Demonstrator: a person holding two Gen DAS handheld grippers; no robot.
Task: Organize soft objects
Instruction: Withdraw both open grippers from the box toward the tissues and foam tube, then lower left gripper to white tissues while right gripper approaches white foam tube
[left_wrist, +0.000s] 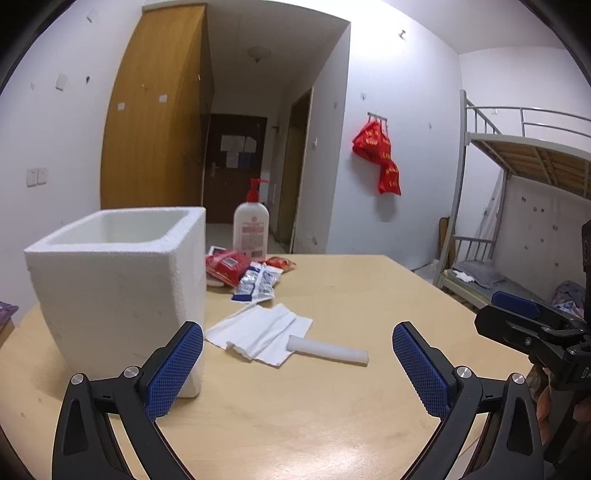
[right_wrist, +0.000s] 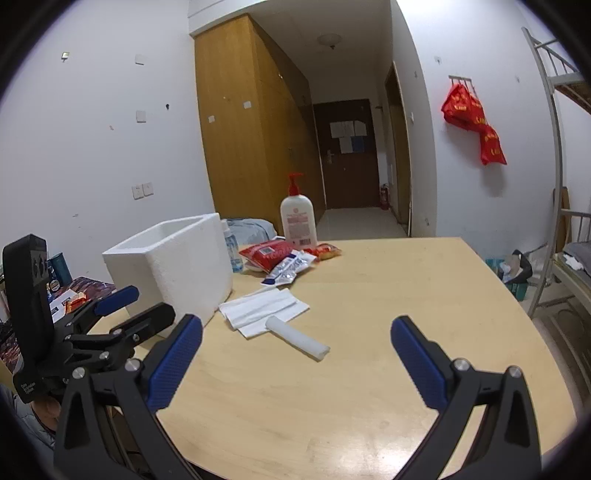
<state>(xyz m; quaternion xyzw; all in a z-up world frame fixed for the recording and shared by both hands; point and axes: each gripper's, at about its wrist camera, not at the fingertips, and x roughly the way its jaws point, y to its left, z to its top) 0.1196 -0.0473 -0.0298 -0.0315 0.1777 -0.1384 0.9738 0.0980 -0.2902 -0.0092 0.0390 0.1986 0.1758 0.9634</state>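
Note:
A white foam box (left_wrist: 122, 291) stands open-topped on the left of the wooden table (left_wrist: 332, 406); it also shows in the right wrist view (right_wrist: 177, 266). White folded tissues (left_wrist: 258, 328) (right_wrist: 264, 308) lie beside it, with a white foam cylinder (left_wrist: 328, 350) (right_wrist: 297, 338) resting on their edge. Red and blue-white soft packets (left_wrist: 240, 273) (right_wrist: 280, 260) lie behind. My left gripper (left_wrist: 297, 369) is open and empty, just short of the cylinder. My right gripper (right_wrist: 295, 363) is open and empty, near the table's front edge.
A white pump bottle with a red top (left_wrist: 251, 225) (right_wrist: 298, 218) stands behind the packets. A small clear bottle (right_wrist: 231, 245) stands behind the box. A bunk bed (left_wrist: 517, 221) is at the right, a wardrobe (left_wrist: 155, 122) behind. The right gripper shows at the left view's edge (left_wrist: 535, 325).

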